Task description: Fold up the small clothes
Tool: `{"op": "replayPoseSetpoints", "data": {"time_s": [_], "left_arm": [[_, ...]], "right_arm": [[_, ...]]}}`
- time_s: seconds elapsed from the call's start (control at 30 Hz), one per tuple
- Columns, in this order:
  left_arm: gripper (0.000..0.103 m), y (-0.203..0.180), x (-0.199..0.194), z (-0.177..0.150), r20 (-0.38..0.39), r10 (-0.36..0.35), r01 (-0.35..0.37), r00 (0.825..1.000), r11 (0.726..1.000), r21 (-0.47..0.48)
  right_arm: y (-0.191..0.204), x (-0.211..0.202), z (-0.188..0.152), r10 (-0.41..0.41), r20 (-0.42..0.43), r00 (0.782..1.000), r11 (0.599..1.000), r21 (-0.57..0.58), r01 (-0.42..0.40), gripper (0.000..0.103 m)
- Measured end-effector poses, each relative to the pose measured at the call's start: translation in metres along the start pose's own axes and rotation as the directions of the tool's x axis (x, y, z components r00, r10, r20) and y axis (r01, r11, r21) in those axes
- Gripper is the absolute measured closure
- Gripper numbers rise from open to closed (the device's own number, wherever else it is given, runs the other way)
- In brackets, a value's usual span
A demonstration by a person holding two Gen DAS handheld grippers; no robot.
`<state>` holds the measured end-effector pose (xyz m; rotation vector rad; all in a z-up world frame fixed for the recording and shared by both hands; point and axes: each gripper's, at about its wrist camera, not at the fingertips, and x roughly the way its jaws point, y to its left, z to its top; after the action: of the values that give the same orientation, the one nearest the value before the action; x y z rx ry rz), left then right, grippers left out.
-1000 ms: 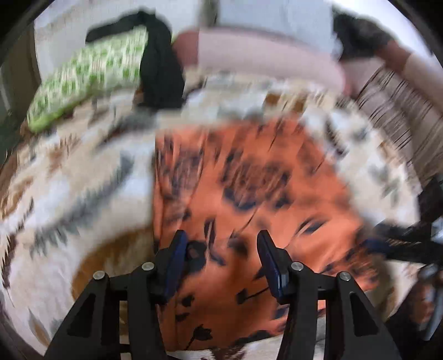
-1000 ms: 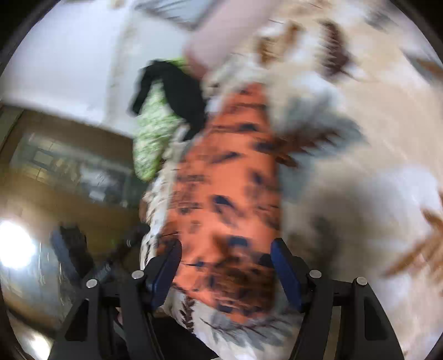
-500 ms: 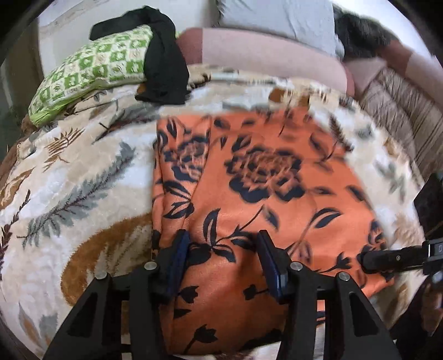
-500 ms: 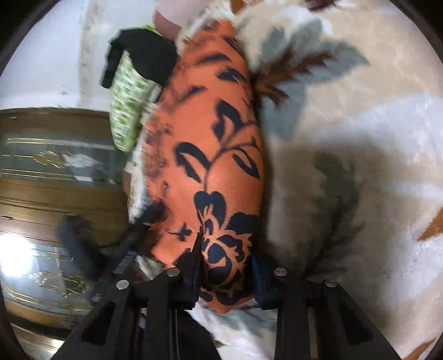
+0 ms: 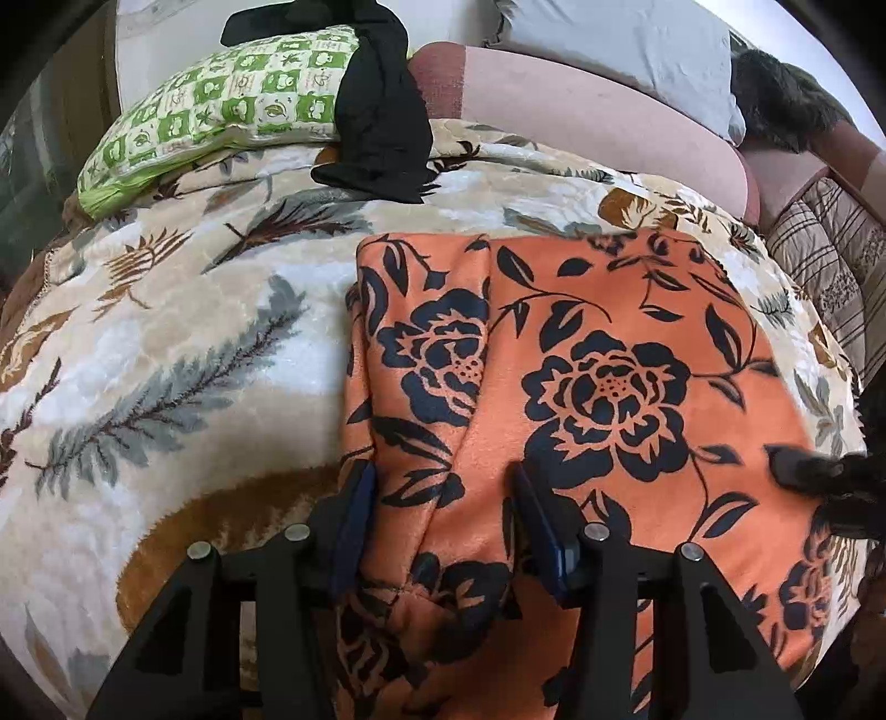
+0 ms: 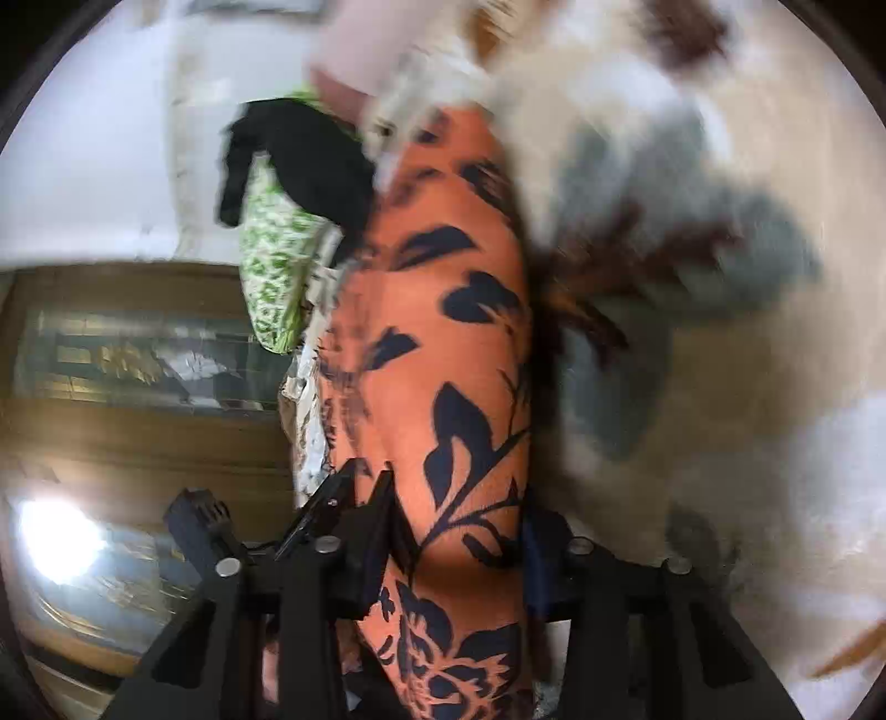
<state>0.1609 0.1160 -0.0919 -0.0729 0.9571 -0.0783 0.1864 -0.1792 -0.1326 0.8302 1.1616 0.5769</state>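
An orange garment with black flowers [image 5: 598, 376] lies spread on the leaf-patterned blanket [image 5: 166, 343]. Its left part is folded over in a strip. My left gripper [image 5: 443, 526] stands open over the garment's near left edge, with cloth bunched between its blue pads [image 5: 354, 515]. My right gripper [image 6: 454, 531] has its fingers on both sides of the garment's [image 6: 443, 343] edge at the right side. The view is blurred, and how tightly it holds the cloth is unclear. The right gripper's tip shows dark in the left wrist view [image 5: 814, 476].
A green checked pillow [image 5: 221, 99] with a black garment [image 5: 382, 116] draped on it lies at the far left. A pink bolster [image 5: 581, 116], a grey pillow [image 5: 620, 39] and a striped cushion [image 5: 825, 249] line the back and right. A wooden cabinet [image 6: 138, 387] stands beyond the bed's edge.
The right gripper closed in on the garment's edge half a second ago and now stands wider around it. The left gripper lowered onto the near left edge, still open.
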Motion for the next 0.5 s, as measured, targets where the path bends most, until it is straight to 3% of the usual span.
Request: {"op": "replayPoseSetpoints", "data": {"time_s": [0.07, 0.13, 0.2, 0.27, 0.37, 0.43, 0.47, 0.5], "left_arm": [[0.049, 0.000, 0.001, 0.001, -0.001, -0.001, 0.001, 1.000, 1.000, 0.004], [0.049, 0.002, -0.001, -0.001, 0.006, 0.001, -0.001, 1.000, 1.000, 0.004], [0.049, 0.002, 0.000, 0.001, 0.006, -0.005, 0.005, 1.000, 1.000, -0.002], [0.049, 0.001, 0.000, 0.000, 0.007, 0.001, -0.001, 1.000, 1.000, -0.004], [0.048, 0.001, 0.000, 0.000, 0.008, 0.003, -0.003, 1.000, 1.000, -0.006], [0.049, 0.002, 0.000, 0.000, 0.007, -0.004, 0.004, 1.000, 1.000, -0.012], [0.049, 0.003, 0.000, 0.000, 0.007, -0.007, 0.007, 1.000, 1.000, -0.013], [0.049, 0.004, 0.000, 0.000, 0.006, -0.011, 0.012, 1.000, 1.000, -0.016]], "right_arm": [[-0.018, 0.009, 0.000, -0.040, -0.032, 0.999, 0.998, 0.048, 0.041, 0.065], [-0.022, 0.005, 0.001, 0.035, -0.025, 0.999, 0.997, 0.064, -0.034, 0.063], [-0.014, -0.007, 0.004, 0.032, -0.005, 0.999, 0.999, 0.041, -0.032, 0.043], [-0.011, -0.017, 0.015, 0.027, 0.040, 0.999, 0.999, 0.044, -0.029, 0.033], [-0.015, -0.002, 0.042, 0.024, 0.057, 0.998, 0.995, 0.091, -0.029, 0.031], [-0.020, 0.015, 0.055, 0.034, 0.025, 0.999, 0.993, 0.117, -0.036, 0.031], [-0.018, 0.026, 0.058, 0.029, 0.005, 1.000, 0.994, 0.109, -0.030, 0.042], [-0.008, 0.029, 0.056, -0.013, 0.000, 1.000, 0.998, 0.064, 0.013, 0.071]]}}
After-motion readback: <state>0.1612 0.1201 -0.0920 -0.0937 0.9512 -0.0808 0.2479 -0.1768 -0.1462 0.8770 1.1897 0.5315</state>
